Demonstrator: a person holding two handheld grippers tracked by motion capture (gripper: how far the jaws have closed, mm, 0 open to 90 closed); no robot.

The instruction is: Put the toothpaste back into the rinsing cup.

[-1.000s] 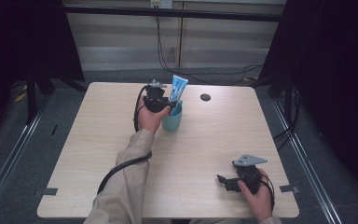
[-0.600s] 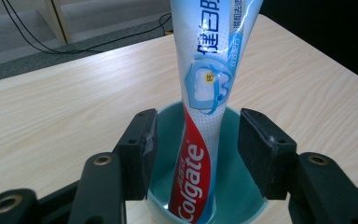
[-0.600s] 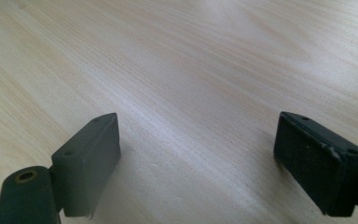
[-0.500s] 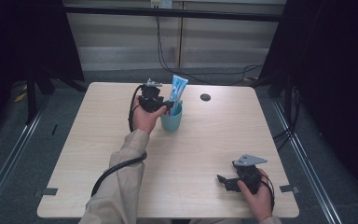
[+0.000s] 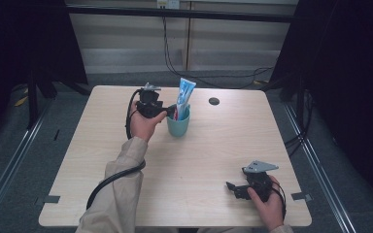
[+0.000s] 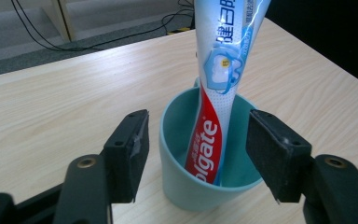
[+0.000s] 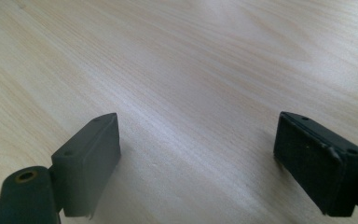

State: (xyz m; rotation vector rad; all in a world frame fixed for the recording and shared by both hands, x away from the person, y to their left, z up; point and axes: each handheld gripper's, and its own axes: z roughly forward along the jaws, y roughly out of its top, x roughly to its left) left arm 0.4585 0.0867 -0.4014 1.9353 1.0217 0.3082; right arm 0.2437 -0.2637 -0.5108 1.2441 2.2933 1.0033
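Note:
A teal cup (image 5: 178, 125) (image 6: 200, 182) stands upright near the table's far middle. A white, blue and red toothpaste tube (image 5: 183, 97) (image 6: 216, 88) leans inside it, cap end down. My left gripper (image 5: 169, 112) (image 6: 196, 151) is just left of the cup at rim height, open; its jaws have just been opening, and they stand apart from the tube, which rests free in the cup beyond them. My right gripper (image 5: 232, 188) (image 7: 198, 163) rests near the front right edge, open, with bare wood between its jaws.
A small dark round disc (image 5: 214, 101) lies on the light wooden table (image 5: 213, 150) behind and right of the cup. Dark curtains and cables stand beyond the far edge.
The left hand has drawn back to the left from the cup. The toothpaste tube stays standing in the cup. The right hand has not moved.

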